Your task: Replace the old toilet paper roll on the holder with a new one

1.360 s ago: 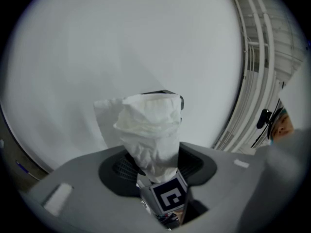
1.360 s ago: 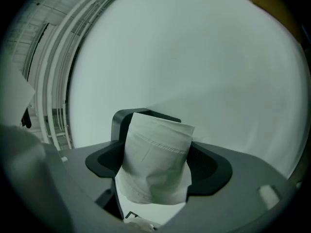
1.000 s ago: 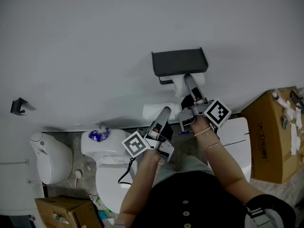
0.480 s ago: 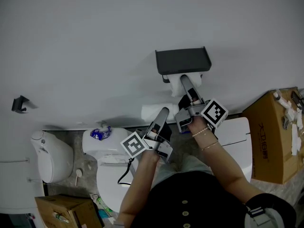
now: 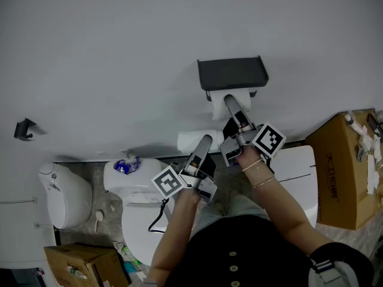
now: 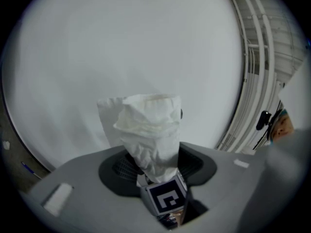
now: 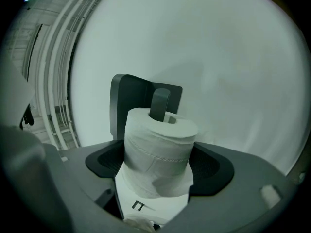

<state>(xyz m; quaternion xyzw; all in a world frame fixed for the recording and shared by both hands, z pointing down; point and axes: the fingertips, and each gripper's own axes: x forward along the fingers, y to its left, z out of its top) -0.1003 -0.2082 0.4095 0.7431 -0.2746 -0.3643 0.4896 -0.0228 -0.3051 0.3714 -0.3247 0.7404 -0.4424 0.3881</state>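
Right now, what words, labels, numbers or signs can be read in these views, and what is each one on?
No text can be read in full.
Dark print on the side of the cardboard box: too small to read.
Black-and-white square patterns on the two cubes: codes, not words.
Small dark mark on the white face below the toilet roll: too small to read.

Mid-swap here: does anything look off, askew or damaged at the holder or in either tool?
The paper clamped in the left tool is crushed and crumpled, not round. The roll in the right tool looks intact, threaded on the holder bar.
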